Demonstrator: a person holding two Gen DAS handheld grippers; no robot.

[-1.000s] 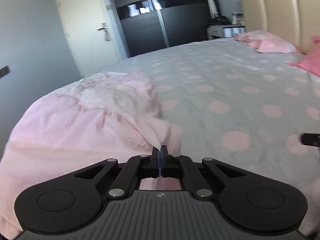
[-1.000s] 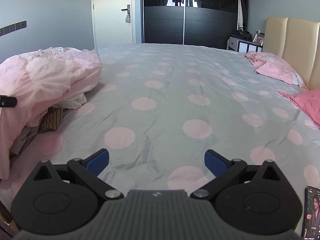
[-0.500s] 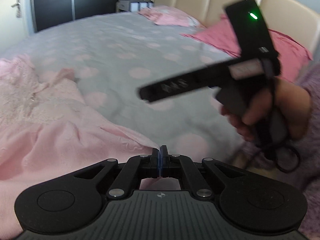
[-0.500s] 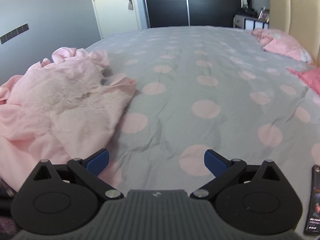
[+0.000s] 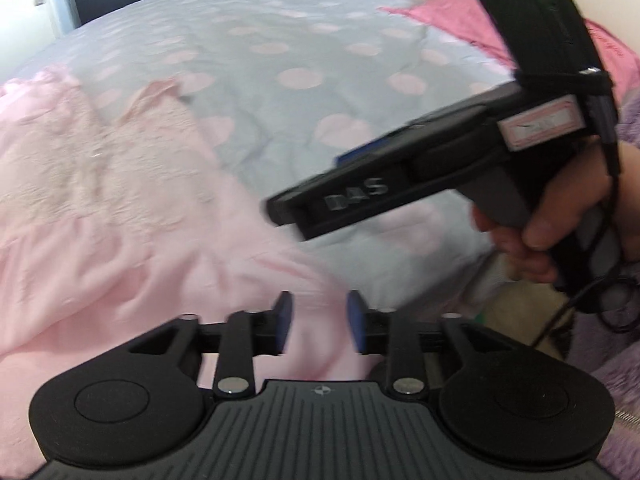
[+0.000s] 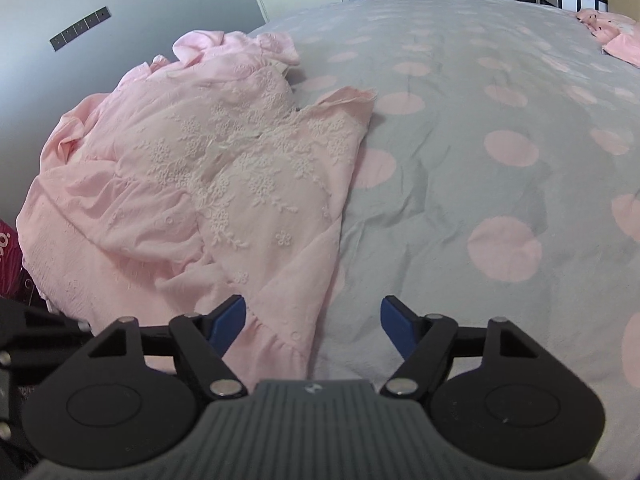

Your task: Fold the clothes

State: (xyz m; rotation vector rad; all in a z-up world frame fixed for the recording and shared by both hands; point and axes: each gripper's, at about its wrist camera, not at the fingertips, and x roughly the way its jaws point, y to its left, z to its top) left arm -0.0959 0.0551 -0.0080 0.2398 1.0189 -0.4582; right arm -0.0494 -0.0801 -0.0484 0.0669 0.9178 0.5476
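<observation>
The bed point(image 6: 500, 112) is covered by a grey sheet with large pale pink dots, creased in the middle. Lying directly on it at the near left is a pink dress point(image 6: 208, 184) with white floral embroidery over its upper part; it is rumpled, spread over the left edge of the bed, with a ruffled sleeve toward the far left. At the far right, near the headboard, a pale pink pillow point(image 6: 616, 38) lies on the sheet. In the left wrist view a deeper pink pillow point(image 5: 452, 16) lies beside it at the far right, partly hidden.
</observation>
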